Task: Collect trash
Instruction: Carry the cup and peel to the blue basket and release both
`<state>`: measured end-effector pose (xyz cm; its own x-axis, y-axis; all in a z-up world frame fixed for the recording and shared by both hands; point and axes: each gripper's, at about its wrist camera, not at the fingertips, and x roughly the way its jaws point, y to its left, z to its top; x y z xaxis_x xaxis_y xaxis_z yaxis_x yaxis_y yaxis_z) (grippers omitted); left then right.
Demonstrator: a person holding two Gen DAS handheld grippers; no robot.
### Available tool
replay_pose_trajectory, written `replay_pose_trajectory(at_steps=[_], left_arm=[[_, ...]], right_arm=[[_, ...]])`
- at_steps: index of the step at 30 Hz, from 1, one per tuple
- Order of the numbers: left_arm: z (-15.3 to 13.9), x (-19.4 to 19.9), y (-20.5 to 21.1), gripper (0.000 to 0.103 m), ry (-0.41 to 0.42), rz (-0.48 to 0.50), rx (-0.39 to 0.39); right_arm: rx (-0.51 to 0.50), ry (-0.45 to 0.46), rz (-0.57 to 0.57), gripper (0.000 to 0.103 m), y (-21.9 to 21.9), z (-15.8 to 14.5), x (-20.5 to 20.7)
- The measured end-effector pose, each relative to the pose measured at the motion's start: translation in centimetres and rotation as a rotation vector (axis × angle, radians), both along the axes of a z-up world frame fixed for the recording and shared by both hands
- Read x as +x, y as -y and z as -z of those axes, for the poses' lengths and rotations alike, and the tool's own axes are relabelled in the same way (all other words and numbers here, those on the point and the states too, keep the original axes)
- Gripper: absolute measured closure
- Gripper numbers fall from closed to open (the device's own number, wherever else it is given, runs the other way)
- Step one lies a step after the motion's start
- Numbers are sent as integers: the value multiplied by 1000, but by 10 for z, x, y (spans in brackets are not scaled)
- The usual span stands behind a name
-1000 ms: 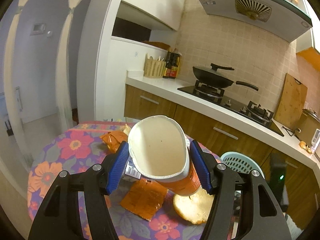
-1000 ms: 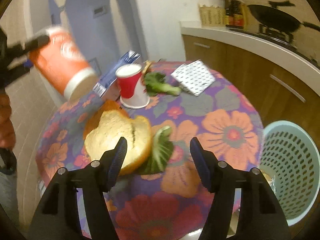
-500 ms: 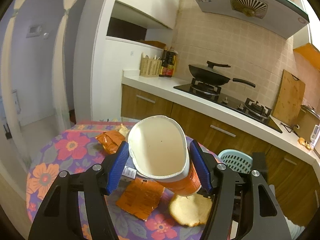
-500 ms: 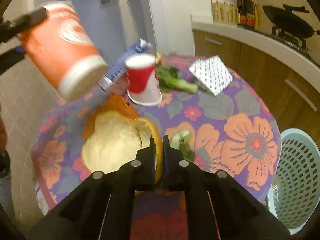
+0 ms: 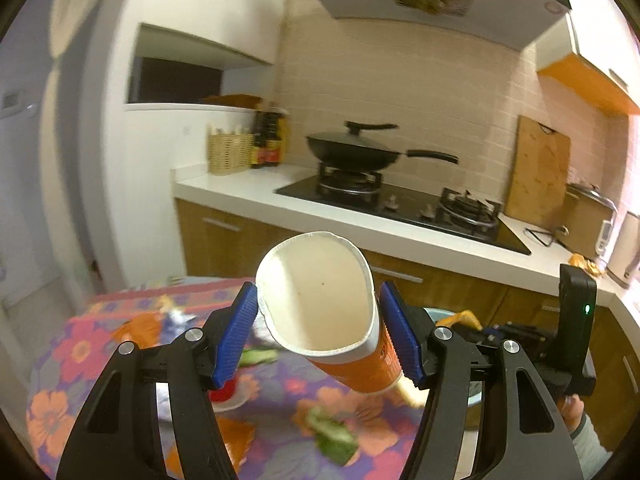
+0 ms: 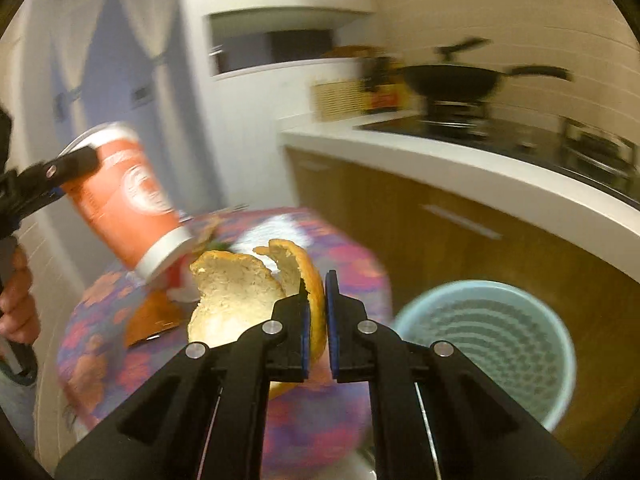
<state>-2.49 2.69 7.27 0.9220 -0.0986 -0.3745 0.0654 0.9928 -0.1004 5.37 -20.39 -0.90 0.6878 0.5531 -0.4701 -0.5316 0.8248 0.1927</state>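
I hold two bits of trash up in the air, above the flowery table (image 6: pixel 332 408). The landmark I use is the blue basket (image 6: pixel 484 344), which sits on the floor just beside the table.

The peel (image 6: pixel 240 296) is in my right claw (image 6: pixel 318 320). The claw is squeezed shut on the thin orange edge of it. I think the peel is light and a bit bendy, and it could tear, because it already has a split near the top. The edge I hold looks like a good spot, as it is firmer there. The pale inside faces left, away from the basket. It stands up on its edge, with its long way going up and down. It is near the basket but not over it yet.

The orange cup (image 5: pixel 340 320) is in my left claw (image 5: pixel 320 336). The blue pads (image 5: pixel 236 336) press its sides near the rim and squash the mouth into an egg shape. So I think the cup is light, soft paper and looks empty. Squeeze too hard and it may crumple and slip. Its mouth points up at my camera. Its white bottom points down toward the table and the basket. Its long way is tilted.

Some green leaf bits (image 5: pixel 336 436) lie on the table.
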Motion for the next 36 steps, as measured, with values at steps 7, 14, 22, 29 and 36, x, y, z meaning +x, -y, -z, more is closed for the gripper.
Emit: replay_pose_trajectory(at_steps=[7,14,22,29,36], left_arm=[[15,61,60,43,-75,138,21],[51,108,120,42,-149,205,76],[91,134,158,41,-206,241,125],[107,147,163,38,-265,256,103],[119,147,162,32,-310,276,114]], right_arm=[[23,-74,264,98,81,24,31],[-13,-305,501,98,128,77,65],[-35,-448,557,97,140,114,80],[-71,-488,555,94,134,123,88],[-52,-567,509,82,132,141,97]])
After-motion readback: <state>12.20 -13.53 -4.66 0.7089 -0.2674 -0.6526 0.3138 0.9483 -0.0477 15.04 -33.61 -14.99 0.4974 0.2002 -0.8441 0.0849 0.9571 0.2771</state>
